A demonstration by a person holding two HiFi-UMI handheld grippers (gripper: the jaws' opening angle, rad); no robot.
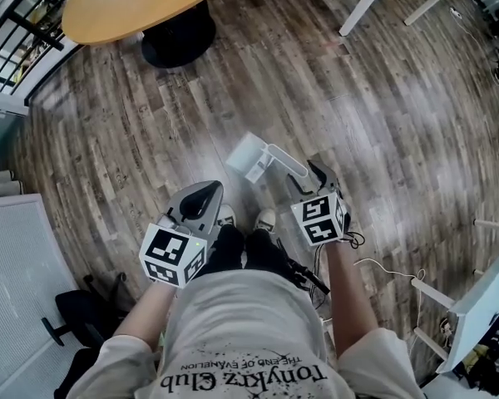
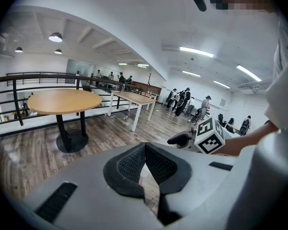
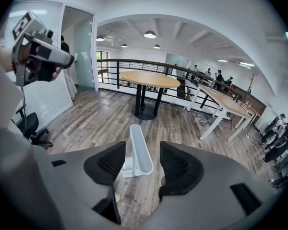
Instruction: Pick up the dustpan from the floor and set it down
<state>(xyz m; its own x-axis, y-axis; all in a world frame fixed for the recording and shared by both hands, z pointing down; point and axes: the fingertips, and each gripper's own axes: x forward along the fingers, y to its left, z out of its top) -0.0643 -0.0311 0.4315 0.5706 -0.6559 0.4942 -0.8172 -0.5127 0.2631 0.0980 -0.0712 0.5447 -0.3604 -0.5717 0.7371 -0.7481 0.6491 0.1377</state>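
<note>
A white dustpan [image 1: 251,158] stands on the wooden floor just ahead of the person's shoes, and its long handle [image 1: 288,165] slants back toward my right gripper [image 1: 320,179]. In the right gripper view the dustpan [image 3: 138,152] has its handle's near end between the two spread black pads [image 3: 108,163], with a gap on each side; my right gripper [image 3: 142,166] is open. My left gripper [image 1: 202,198] hangs to the left of the dustpan, apart from it. Its tips meet in the left gripper view, where my left gripper [image 2: 144,150] is shut and holds nothing.
A round wooden table [image 1: 141,5] on a black base [image 1: 179,36] stands ahead to the left. White desk legs [image 1: 364,3] are at the far right. A black office chair [image 1: 75,314] sits at the lower left, a white table [image 1: 482,298] at the right.
</note>
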